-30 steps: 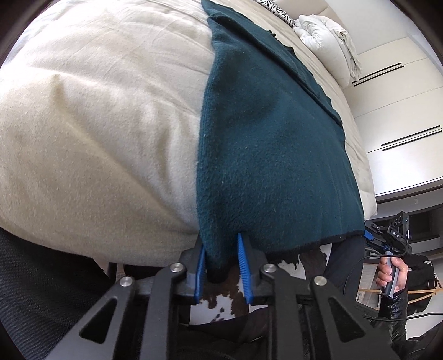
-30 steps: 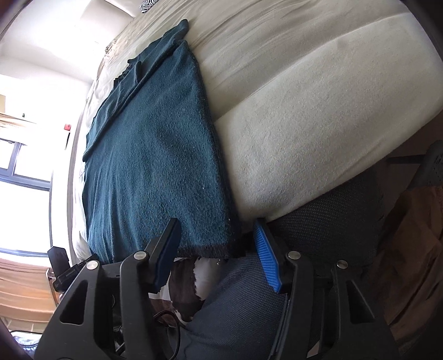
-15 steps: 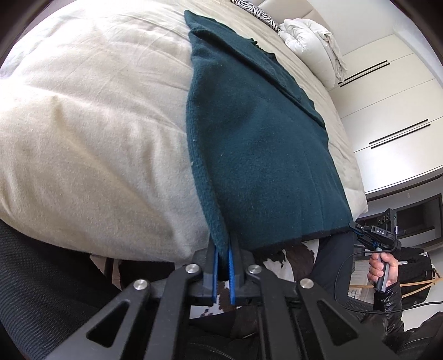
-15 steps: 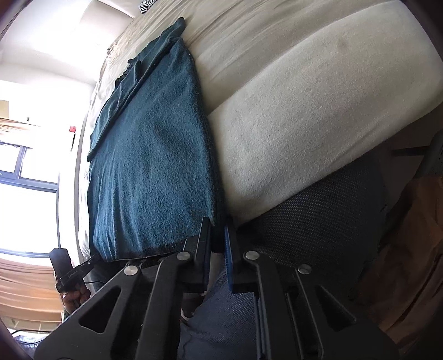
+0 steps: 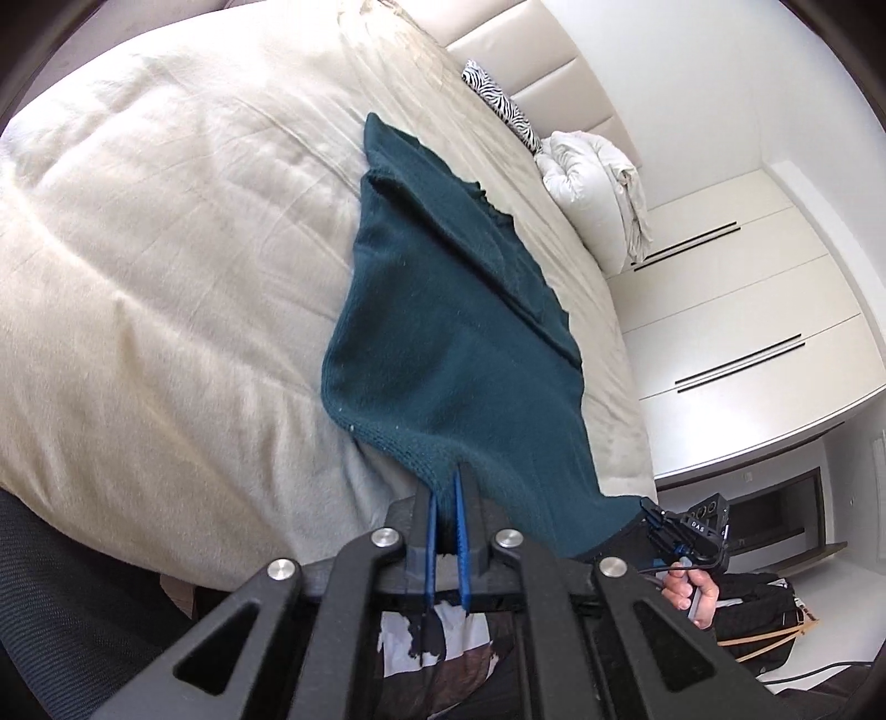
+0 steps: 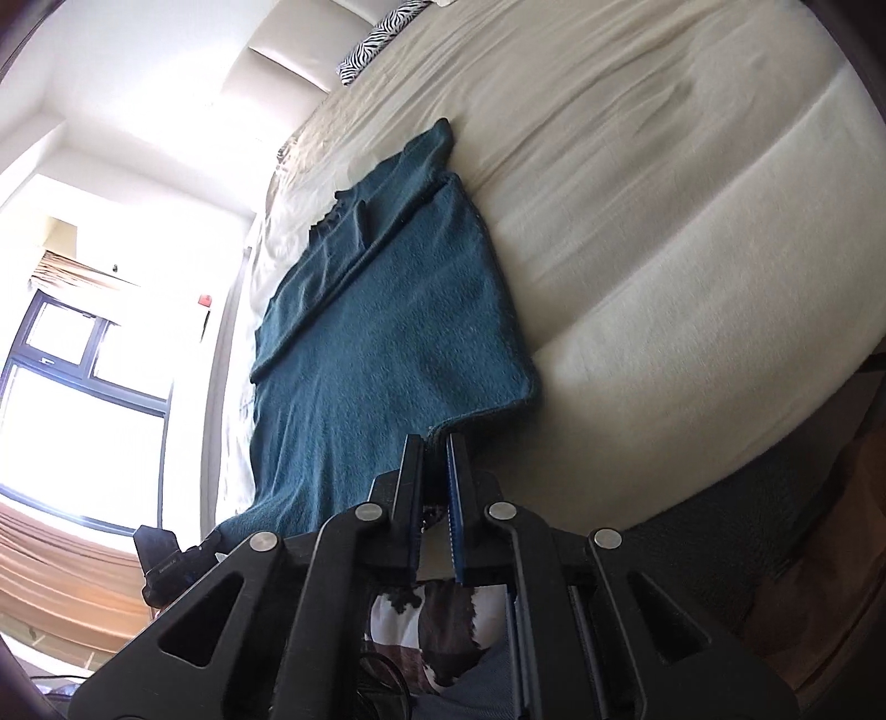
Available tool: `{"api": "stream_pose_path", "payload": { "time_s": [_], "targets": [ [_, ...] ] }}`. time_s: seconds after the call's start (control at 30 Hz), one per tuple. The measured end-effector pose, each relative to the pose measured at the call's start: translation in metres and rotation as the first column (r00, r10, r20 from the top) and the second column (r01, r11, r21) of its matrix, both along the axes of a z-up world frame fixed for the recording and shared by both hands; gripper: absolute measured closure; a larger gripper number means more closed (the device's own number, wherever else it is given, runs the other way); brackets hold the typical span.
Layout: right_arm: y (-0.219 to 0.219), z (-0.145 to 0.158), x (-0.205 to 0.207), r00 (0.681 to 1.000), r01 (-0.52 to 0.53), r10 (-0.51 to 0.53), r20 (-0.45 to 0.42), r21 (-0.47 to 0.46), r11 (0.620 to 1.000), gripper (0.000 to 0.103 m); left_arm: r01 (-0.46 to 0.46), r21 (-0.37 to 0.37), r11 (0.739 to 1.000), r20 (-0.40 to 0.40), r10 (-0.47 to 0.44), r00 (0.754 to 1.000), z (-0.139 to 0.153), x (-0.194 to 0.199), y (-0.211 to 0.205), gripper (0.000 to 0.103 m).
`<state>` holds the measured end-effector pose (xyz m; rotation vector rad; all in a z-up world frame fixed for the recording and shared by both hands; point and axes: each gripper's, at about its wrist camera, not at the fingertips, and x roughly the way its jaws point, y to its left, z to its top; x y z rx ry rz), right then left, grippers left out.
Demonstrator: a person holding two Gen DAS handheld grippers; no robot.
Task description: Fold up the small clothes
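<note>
1. Left-wrist view, left part: a cream bed (image 5: 166, 266) fills the frame; its cover is lightly creased and rounds down at the near edge.
2. Centre: a dark teal garment (image 5: 443, 343) lies flat along the bed, its far end reaching toward the headboard, with a folded layer running along its right side.
3. Lower centre: the left gripper (image 5: 444, 493) has its blue-padded fingers (image 5: 458, 520) drawn together on the near left corner of the garment, which rises off the bed there.
4. Right of centre: the garment's near hem stretches across to the right gripper, seen here with the person's hand (image 5: 689, 595) on its handle.
5. Far right: a zebra-print pillow (image 5: 501, 105) and a white duvet (image 5: 595, 183) sit at the head of the bed, beside white wardrobe doors (image 5: 736, 310).
6. Right-wrist view, left part: a bright window (image 6: 72, 410) stands beyond the bed; the left gripper shows at the lower left edge.
7. Centre: the garment (image 6: 387, 343) lies lengthwise on the bed (image 6: 664, 221), and its near right corner is clamped by the right gripper (image 6: 436, 476), whose fingers stand closed on the knit edge.
8. Upper centre: the zebra-print pillow (image 6: 382, 39) lies against the headboard.
</note>
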<state>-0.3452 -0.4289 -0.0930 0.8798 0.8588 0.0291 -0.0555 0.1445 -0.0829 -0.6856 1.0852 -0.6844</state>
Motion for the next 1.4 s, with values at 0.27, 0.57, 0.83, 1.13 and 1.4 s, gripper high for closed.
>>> {"api": "stream_pose_path", "payload": {
  "time_s": [0.27, 0.57, 0.83, 1.13, 1.4],
  "targets": [
    [-0.010, 0.021, 0.033, 0.998, 0.027, -0.026, 0.064, -0.014, 1.000, 0.096, -0.042, -0.076, 0.996, 0.034, 0.045, 0.998, 0.019, 0.028, -0.001, 0.097],
    [-0.014, 0.037, 0.063, 0.994, 0.039, -0.036, 0.105, -0.032, 0.999, 0.096, -0.072, -0.114, 0.991, 0.050, 0.078, 0.996, 0.028, 0.047, 0.000, 0.097],
    [-0.023, 0.048, 0.085, 0.988, 0.076, -0.067, 0.137, -0.061, 0.995, 0.096, -0.127, -0.187, 0.974, 0.018, 0.133, 0.991, 0.027, 0.066, 0.006, 0.097],
    [-0.025, 0.070, 0.124, 0.983, 0.086, -0.063, 0.170, -0.134, 0.987, 0.096, -0.163, -0.219, 0.962, 0.011, 0.169, 0.986, 0.034, 0.096, 0.002, 0.097],
    [-0.031, 0.079, 0.159, 0.981, 0.103, -0.070, 0.182, -0.178, 0.979, 0.096, -0.188, -0.234, 0.954, 0.000, 0.194, 0.981, 0.034, 0.128, -0.003, 0.097]
  ]
}}
